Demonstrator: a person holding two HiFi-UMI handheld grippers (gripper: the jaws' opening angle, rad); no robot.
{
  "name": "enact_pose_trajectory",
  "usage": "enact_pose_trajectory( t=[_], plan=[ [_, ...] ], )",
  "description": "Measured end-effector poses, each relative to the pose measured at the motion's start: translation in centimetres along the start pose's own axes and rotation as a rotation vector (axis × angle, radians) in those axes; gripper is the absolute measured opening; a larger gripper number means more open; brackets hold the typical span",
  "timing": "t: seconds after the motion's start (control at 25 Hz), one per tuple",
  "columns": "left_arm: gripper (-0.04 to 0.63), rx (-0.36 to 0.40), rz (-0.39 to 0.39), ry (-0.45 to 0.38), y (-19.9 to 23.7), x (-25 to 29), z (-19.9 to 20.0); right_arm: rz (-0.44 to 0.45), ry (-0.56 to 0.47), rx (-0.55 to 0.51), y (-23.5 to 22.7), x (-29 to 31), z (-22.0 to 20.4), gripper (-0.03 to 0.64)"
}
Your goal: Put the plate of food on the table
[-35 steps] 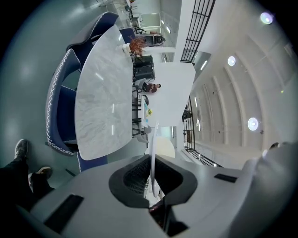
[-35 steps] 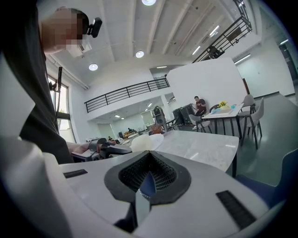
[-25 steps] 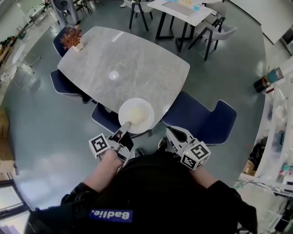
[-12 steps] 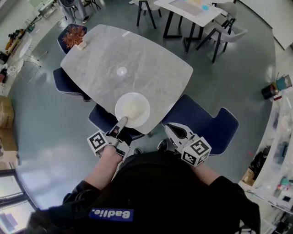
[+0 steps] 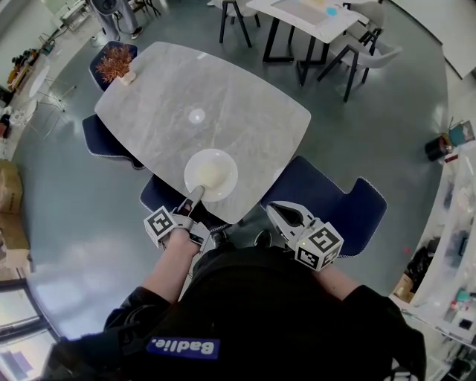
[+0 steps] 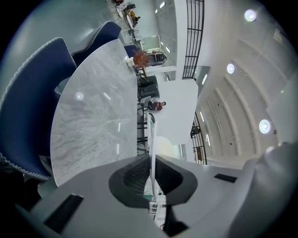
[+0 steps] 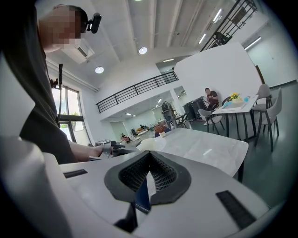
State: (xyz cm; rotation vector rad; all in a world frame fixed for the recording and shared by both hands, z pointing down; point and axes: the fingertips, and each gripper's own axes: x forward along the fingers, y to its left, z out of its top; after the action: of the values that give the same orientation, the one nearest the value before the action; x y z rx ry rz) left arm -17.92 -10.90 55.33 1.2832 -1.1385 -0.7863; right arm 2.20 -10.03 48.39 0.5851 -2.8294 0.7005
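Note:
A white plate with a pale mound of food is over the near edge of the grey marble table; whether it rests on the top or hovers just above it I cannot tell. My left gripper is shut on the plate's near rim. In the left gripper view the plate shows edge-on between the pads, with the table beside it. My right gripper is shut and holds nothing, close to my body above a blue chair. In the right gripper view the plate lies on the table's left.
A small dried plant stands at the table's far left corner. Blue chairs are tucked in around the table, one right under the plate's edge. A second table with dark chairs stands farther back. A person sits in the distance.
My left gripper has carried the plate forward, from the table's near edge to farther in over the tabletop. The right gripper has hardly moved.

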Motion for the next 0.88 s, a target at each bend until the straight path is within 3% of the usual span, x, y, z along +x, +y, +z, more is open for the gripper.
enact_pose_trajectory(
  t=[0.28,0.88],
  plan=[
    [0.023,0.052,0.033,0.022,4.4,2.6,3.4,-0.074,0.007,-0.002,-0.3,0.5,0.7,0.011],
    [0.023,0.078,0.113,0.081,12.3,11.8,7.1,-0.249,0.054,0.055,-1.5,-0.6,-1.9,0.011]
  ],
)
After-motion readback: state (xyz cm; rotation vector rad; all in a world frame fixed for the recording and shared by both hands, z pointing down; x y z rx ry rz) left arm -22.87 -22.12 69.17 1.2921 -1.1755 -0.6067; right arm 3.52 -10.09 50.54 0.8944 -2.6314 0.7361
